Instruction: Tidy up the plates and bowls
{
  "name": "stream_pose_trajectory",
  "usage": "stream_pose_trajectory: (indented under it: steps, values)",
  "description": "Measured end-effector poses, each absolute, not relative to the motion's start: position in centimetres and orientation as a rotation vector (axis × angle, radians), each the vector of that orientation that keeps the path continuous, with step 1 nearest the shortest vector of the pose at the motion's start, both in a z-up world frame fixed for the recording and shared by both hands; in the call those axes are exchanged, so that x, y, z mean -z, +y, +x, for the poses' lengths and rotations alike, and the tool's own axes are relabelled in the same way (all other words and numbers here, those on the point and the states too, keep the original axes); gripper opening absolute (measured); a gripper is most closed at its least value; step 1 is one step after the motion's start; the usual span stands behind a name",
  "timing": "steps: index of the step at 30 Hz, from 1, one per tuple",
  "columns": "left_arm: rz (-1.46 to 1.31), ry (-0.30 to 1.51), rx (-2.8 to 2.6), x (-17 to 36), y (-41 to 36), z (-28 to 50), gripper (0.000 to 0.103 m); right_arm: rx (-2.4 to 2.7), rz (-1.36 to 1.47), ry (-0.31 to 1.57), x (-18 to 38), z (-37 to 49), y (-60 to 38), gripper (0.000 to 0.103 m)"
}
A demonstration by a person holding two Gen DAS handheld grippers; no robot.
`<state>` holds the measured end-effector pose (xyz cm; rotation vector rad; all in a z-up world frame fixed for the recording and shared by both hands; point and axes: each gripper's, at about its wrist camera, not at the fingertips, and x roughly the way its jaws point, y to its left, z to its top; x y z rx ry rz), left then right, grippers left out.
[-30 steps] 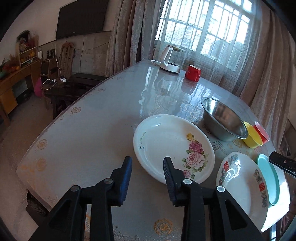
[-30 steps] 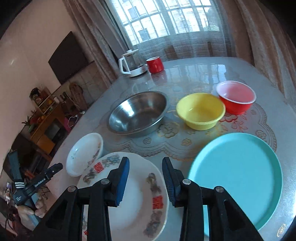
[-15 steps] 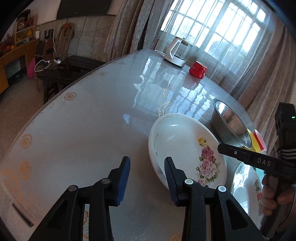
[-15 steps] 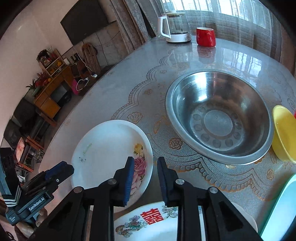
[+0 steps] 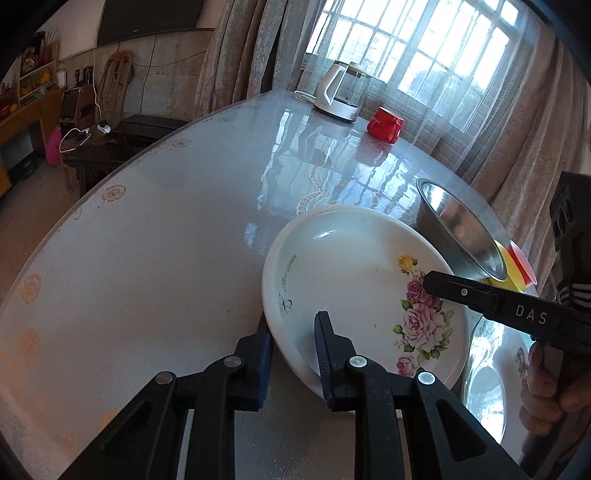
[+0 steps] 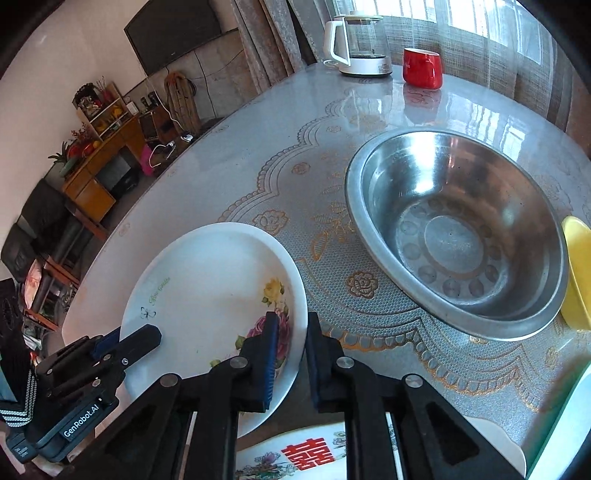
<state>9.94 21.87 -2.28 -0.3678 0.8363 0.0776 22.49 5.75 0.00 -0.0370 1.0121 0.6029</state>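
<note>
With both jaws just closing on opposite rims, left hand-held gripper (image 5: 293, 341) and right hand-held gripper (image 6: 290, 341) clamp the rose-patterned plate (image 5: 354, 280), face up, lower centre, on the desk (image 5: 147, 240).

both grippers point steeply downward. the left gripper (image 5: 291, 343) has just been closing, a plate rim between its fingers (image 5: 325, 347). the right gripper (image 6: 290, 341) is clamped on the opposite rim, held by a hand (image 5: 546, 391).

A home living-dining room: a round glass-topped dining table (image 5: 155, 236), beige floor-length curtains (image 5: 240, 51), a wall-mounted black television (image 6: 173, 33), a wooden sideboard (image 6: 99, 177) with ornaments.
</note>
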Motion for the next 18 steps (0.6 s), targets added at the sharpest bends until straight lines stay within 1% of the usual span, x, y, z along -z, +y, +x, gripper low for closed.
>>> stream_pose_trajectory:
  steps: [6, 13, 18]
  values:
    - [-0.361, 0.777, -0.063, 0.1, 21.5, 9.3, 0.022, -0.615, 0.011, 0.956, -1.9, 21.4, 4.8, 0.014]
    - [-0.384, 0.809, -0.036, 0.9, 20.7, 10.2, 0.023, -0.573, 0.043, 0.973, -1.5, 21.5, 3.6, 0.014]
    - [-0.36, 0.786, -0.024, -0.3, 19.5, 10.1, 0.023, -0.58, 0.08, 0.94, -2.5, 21.1, 2.4, 0.014]
